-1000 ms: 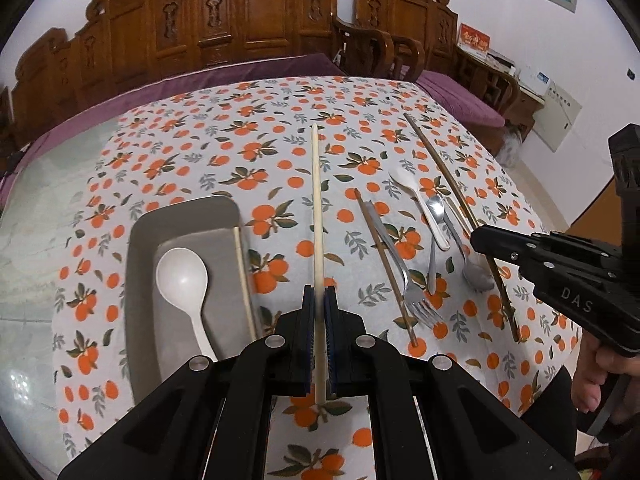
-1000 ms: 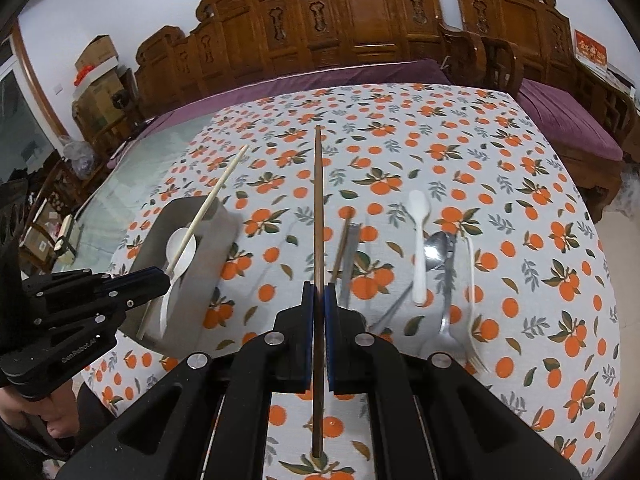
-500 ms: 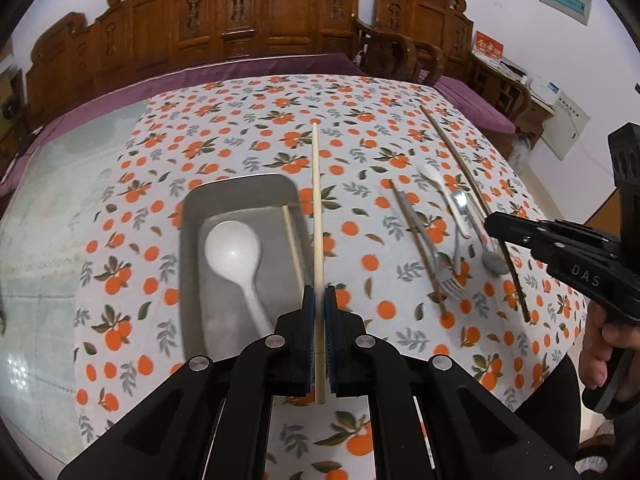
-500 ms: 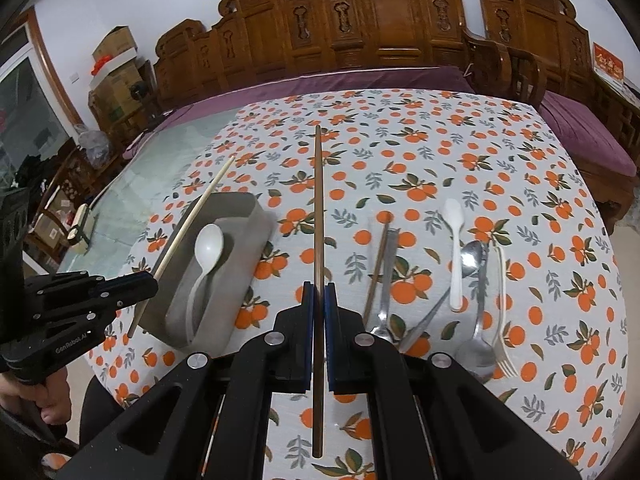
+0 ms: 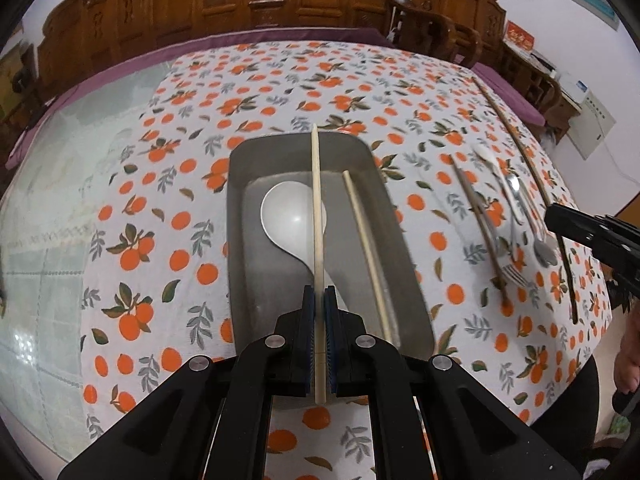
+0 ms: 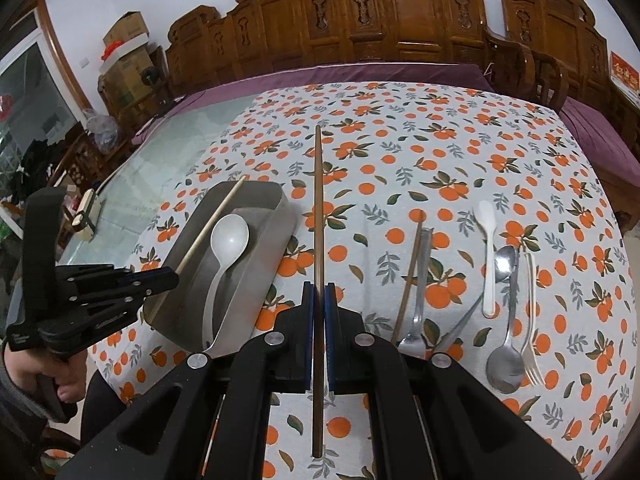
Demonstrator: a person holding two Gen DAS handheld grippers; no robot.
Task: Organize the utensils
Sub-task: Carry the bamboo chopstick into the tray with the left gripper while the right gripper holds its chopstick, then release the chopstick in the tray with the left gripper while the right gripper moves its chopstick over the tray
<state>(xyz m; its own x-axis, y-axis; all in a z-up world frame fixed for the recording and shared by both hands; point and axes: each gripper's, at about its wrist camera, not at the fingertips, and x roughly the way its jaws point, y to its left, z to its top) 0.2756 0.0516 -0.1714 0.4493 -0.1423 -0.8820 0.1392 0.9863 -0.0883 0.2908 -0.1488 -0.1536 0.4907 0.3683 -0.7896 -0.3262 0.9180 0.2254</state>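
Holding a pale chopstick in my left tool, I see the first risk in how thin the grip is: the jaws are closed on the stick near its back end, so most of its length sticks out ahead and could pivot or slide if I tilt further. It hangs over the grey tray, which sits directly ahead of and below this tool. Dropped from here, the stick could land across the white spoon and rock on its bowl, or bounce off the tray wall onto the table. Its matching pale chopstick already lies in the tray just right of the one I hold, so a crooked release would leave the pair crossed.

My right tool is clamped on a dark brown chopstick, held the same way near the rear, pointing out over the cloth just right of the tray. The two tools are close together, and I judge they could knock each other if both head for the tray at once.

To the right of that tool lie the loose utensils: another dark chopstick, metal spoons, a small white plastic spoon and a white plastic fork, some overlapping and likely to shift together.
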